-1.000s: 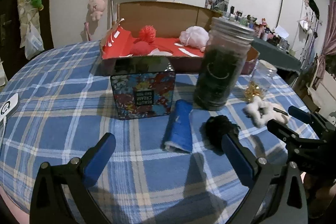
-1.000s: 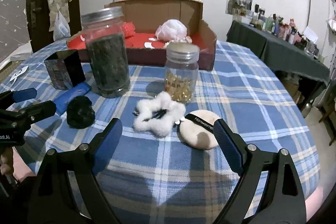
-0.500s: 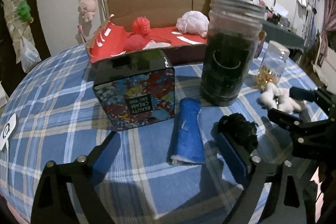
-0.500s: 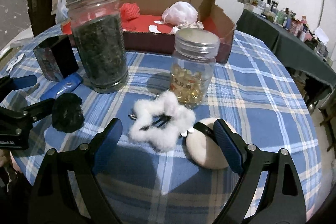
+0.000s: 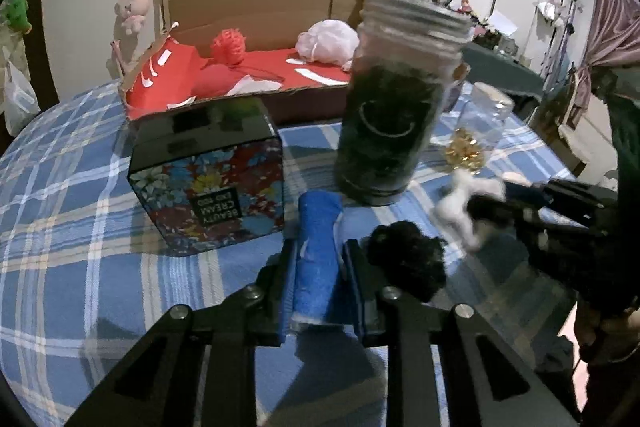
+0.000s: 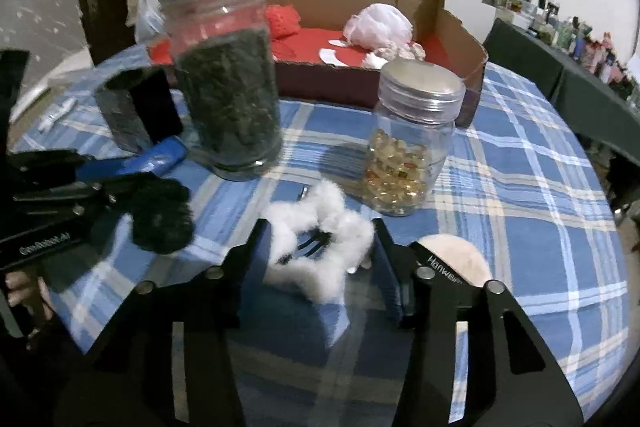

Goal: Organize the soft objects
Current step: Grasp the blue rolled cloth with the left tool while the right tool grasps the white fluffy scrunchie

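Note:
My left gripper (image 5: 320,251) is closing its jaws on a rolled blue cloth (image 5: 318,219) lying on the checked tablecloth, and both pads press its sides. My right gripper (image 6: 320,231) is closing on a white fluffy star-shaped hair clip (image 6: 320,259), pads against its edges. A black fluffy scrunchie (image 5: 408,263) lies between the two grippers. A beige powder puff (image 6: 460,259) sits just right of the right gripper. At the back stands an open cardboard box (image 5: 256,3) with a red lining, holding a red pompom (image 5: 228,45) and a pink bath puff (image 5: 328,41).
A tall jar of dark leaves (image 5: 388,123) and a floral tin (image 5: 212,179) stand right behind the blue roll. A small jar of golden beads (image 6: 408,151) stands behind the white clip. The round table's edge (image 6: 624,267) curves close on the right.
Both grippers moved forward and closed: the left around the blue roll, the right around the white star clip. Before, both stood wide open with nothing between the fingers.

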A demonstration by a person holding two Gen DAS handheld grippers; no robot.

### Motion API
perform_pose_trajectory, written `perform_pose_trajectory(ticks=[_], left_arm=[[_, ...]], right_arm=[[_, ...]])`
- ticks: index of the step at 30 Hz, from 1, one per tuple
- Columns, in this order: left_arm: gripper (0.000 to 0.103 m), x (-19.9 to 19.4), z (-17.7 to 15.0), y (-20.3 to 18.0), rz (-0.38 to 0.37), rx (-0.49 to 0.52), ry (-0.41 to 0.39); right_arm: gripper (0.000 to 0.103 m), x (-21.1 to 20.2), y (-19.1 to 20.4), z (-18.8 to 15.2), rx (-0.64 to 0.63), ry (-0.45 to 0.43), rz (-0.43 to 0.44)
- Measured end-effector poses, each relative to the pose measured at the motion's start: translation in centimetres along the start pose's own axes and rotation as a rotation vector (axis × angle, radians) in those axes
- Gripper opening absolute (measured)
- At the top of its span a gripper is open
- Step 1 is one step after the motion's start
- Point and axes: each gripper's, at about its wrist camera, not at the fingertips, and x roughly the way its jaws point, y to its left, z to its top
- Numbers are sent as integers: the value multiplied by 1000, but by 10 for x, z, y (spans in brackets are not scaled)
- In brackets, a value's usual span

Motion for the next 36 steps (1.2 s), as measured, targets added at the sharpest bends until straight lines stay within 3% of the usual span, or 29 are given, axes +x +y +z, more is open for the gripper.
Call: perform_pose_trajectory(ticks=[4, 36], left_arm=[[24, -8, 3, -3, -14, 3, -22], [24, -22, -6, 15, 7, -36, -30]], right_arm=[[18, -9, -5, 2, 48, -9, 72], [18, -24, -13, -2, 85, -38, 80]])
